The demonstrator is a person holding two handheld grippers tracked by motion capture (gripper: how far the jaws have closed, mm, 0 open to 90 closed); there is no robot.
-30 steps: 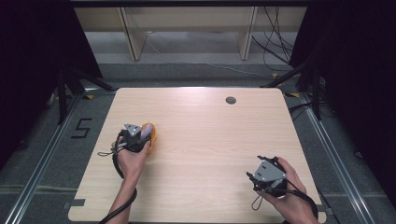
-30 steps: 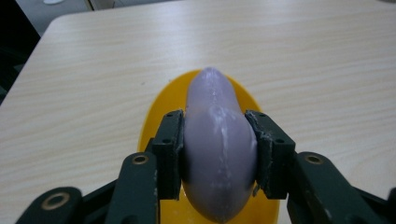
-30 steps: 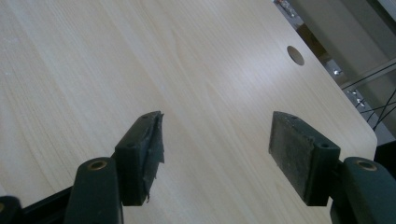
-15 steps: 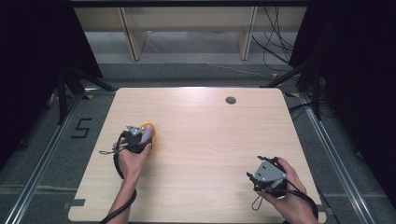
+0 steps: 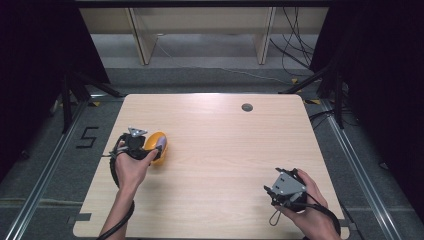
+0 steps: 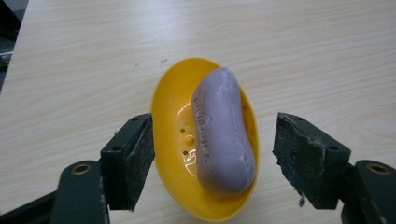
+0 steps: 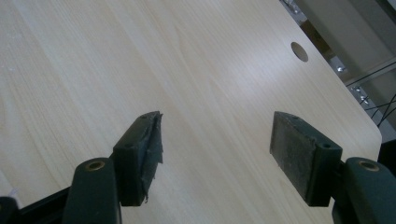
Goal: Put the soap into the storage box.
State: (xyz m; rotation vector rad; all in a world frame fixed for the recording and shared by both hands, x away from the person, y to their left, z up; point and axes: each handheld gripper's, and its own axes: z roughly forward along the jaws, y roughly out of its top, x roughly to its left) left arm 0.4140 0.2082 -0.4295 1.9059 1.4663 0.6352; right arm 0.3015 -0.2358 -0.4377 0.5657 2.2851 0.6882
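Soap bar (image 6: 223,133) sits in yellow dish (image 6: 175,140) at table's (image 5: 225,150) left side. My left tool (image 6: 212,156) just opened; its pads stand apart either side of the dish, touching nothing. Right tool (image 7: 217,154) near the table's right front corner, pads apart, nothing between.

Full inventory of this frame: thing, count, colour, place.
soap: 1, pale purple, lying in the dish
dish: 1, yellow, left part of the table, between the left gripper's jaws, untouched
table: 1, light wood, centre; a round hole near its far edge
shelf legs: pale wood, behind the table
cables: black, floor at far right
left gripper: 1, black, jaws just opened, over the dish
right gripper: 1, black, open, above bare table near right
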